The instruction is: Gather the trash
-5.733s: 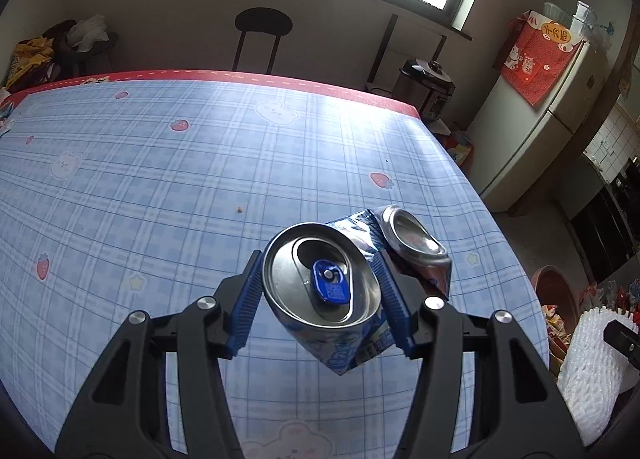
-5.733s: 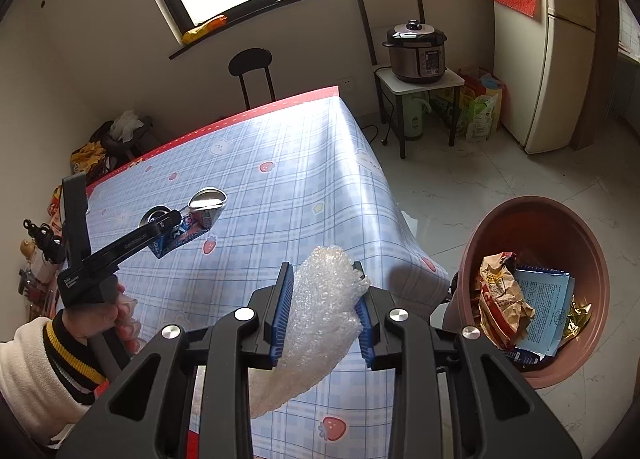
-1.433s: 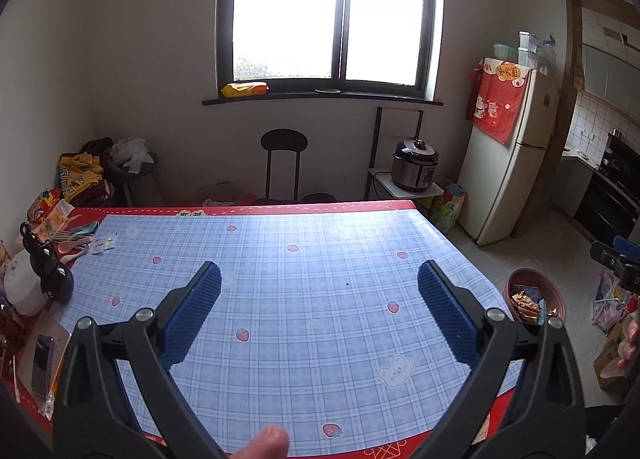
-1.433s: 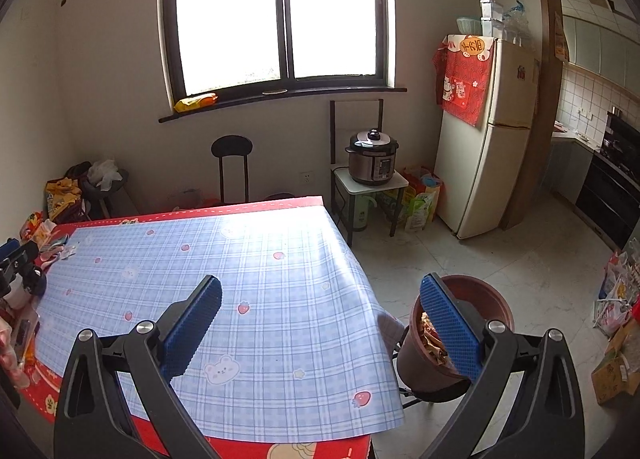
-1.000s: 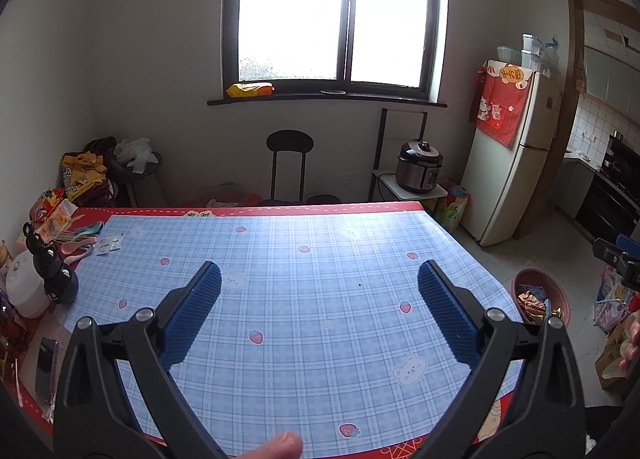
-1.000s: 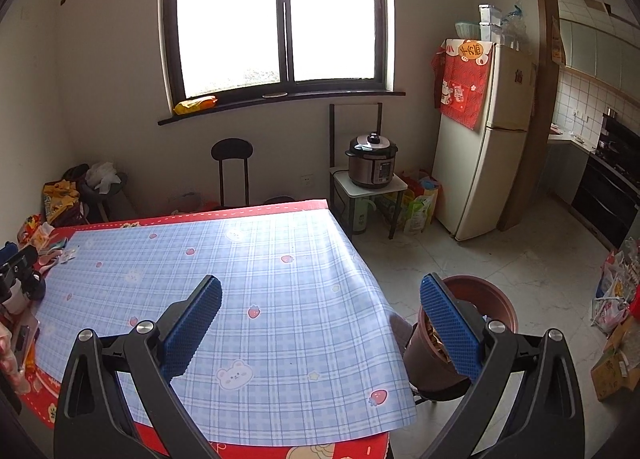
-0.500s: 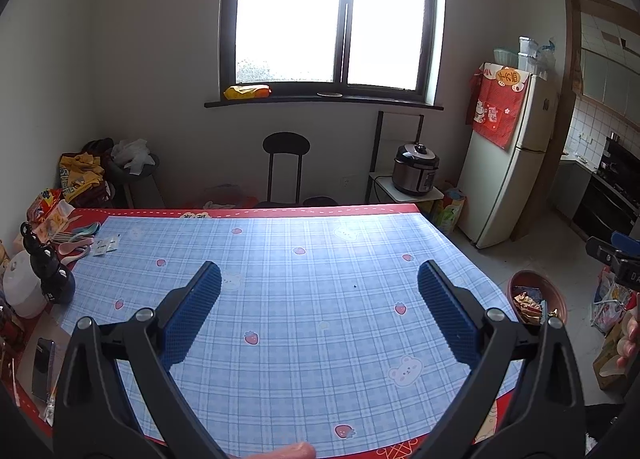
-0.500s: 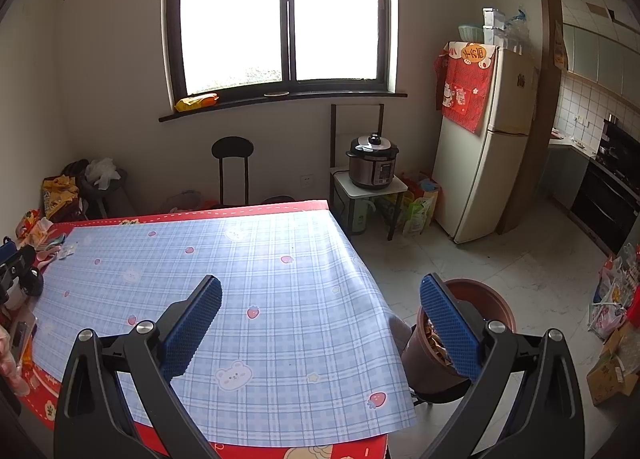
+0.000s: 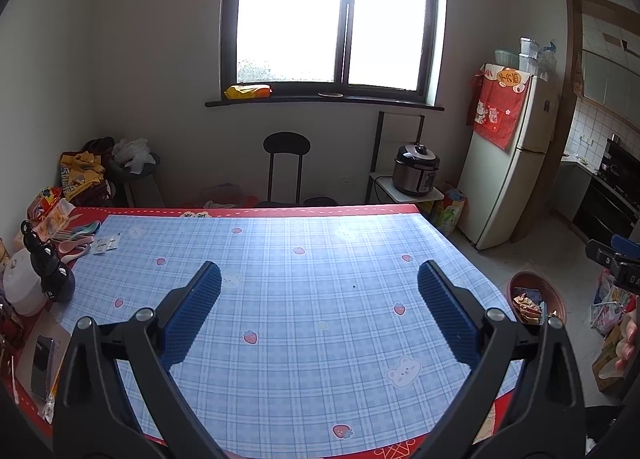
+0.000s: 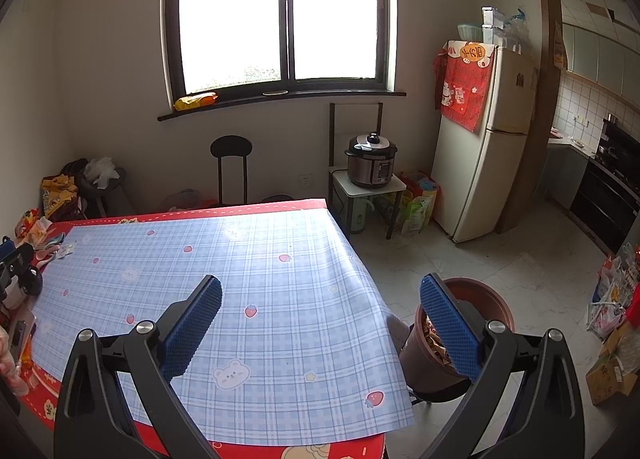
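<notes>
Trash [image 9: 527, 304] seen inside brown bin [image 9: 556, 301] on floor, past the table's right edge; wrappers and a blue packet visible in left wrist view, contents partly hidden behind a blue pad in right wrist view. Bin [image 10: 496, 299] standing just beside hanging corner of tablecloth. Left gripper [image 9: 319, 278] held above table, jaws spread wide, nothing between blue pads. Right gripper [image 10: 321, 293] likewise spread wide and holding nothing, positioned over table's right edge with one finger overlapping the bin. Table [image 9: 304, 299] covered in blue plaid cloth with strawberry and bear prints, red border. At table's left end: white jar [image 9: 18, 291], dark bottle [image 9: 50, 273], phone [image 9: 42, 359], snack packets. Beyond table: black stool [image 9: 286, 165], pressure cooker [image 9: 416, 175] on small stand, cream refrigerator [image 9: 512, 163] with red cloth, window [image 9: 334, 15].
</notes>
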A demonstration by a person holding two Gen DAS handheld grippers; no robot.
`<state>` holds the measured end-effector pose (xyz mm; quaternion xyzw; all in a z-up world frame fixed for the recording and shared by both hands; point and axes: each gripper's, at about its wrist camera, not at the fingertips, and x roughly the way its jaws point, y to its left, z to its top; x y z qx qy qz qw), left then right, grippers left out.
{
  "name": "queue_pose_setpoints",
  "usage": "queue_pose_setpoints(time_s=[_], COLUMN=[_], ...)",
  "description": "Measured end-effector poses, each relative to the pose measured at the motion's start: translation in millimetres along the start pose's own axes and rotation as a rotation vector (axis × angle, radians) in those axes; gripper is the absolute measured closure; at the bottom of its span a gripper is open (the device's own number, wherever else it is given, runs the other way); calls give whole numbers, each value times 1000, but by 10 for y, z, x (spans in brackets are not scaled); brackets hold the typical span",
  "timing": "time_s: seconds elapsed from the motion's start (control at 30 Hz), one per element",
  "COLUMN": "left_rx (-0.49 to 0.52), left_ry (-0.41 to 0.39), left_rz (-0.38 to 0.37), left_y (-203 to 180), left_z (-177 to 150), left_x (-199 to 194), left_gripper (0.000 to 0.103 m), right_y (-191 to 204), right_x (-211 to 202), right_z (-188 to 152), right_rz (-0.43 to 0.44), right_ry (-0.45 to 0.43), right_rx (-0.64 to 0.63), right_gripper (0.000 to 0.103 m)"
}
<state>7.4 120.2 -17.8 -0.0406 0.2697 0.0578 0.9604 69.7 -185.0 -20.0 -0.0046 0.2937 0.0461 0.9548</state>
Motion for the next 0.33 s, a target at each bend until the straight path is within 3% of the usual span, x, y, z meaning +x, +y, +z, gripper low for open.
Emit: queue_pose_setpoints(time_s=[0.33], left_rx=[-3], left_ry=[3], left_rz=[23], left_y=[24], left_z=[2], left_x=[-5], left_gripper=[6], right_y=[-10], right_x=[-1], right_z=[-22], right_rz=[0], right_ry=[3], right_rx=[-1], right_gripper=[5])
